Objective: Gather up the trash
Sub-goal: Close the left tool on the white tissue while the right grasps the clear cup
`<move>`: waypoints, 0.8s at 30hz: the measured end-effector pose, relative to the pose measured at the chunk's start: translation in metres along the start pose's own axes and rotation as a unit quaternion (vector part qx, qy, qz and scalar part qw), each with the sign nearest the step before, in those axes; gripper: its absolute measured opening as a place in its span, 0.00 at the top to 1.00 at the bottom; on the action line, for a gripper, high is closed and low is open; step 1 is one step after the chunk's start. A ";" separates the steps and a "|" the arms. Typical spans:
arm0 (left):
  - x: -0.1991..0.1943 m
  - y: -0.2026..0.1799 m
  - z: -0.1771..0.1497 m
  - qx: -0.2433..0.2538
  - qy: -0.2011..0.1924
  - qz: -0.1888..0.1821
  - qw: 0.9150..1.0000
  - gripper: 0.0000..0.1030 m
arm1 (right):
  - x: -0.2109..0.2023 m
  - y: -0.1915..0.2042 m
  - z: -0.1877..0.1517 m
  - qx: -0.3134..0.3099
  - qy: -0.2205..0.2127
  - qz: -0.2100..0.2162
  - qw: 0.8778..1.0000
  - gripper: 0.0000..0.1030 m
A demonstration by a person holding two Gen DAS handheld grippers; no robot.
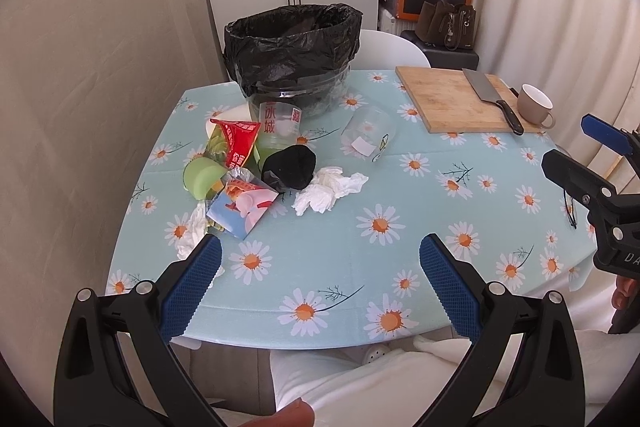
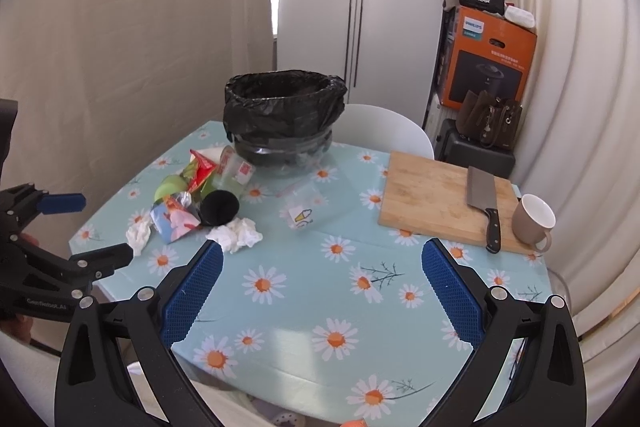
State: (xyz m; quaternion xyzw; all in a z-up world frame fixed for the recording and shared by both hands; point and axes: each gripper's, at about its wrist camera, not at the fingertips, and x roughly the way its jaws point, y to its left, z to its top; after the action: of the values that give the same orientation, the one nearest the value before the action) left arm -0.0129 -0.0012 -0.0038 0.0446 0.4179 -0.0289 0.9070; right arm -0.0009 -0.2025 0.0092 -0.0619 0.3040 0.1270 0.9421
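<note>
Trash sits heaped at about ten o'clock on the desk, whose smooth pale-blue cover is printed with daisies. The heap holds a crumpled white tissue, a black cone-shaped cup, a red foil wrapper, a glossy printed packet and a round green lid. A clear plastic cup lies on its side just right of the heap. Behind, at twelve o'clock, stands the bin, a clear tub lined with a wrinkled black bag, its mouth open.

At two o'clock a rectangular wooden cutting board carries a cleaver; a beige mug touches its right edge.

Left gripper hangs at the desk's near edge, jaws spread and empty. Right gripper is likewise spread wide over bare cloth, with open room ahead.
</note>
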 end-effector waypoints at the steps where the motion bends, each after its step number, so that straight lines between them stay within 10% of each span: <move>1: 0.000 0.002 -0.001 -0.002 0.003 0.003 1.000 0.06 | 0.001 0.000 0.000 0.000 0.002 0.002 1.000 0.08; 24: 0.064 0.077 -0.006 -0.095 0.094 0.063 0.989 0.06 | 0.112 0.005 0.019 -0.018 0.113 0.040 0.993 0.08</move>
State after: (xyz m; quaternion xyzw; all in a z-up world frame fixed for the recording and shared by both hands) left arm 0.0309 0.0755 -0.0523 -0.0130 0.4982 0.0722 0.8640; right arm 0.0966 -0.1716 -0.0414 -0.0806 0.4086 0.1625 0.8945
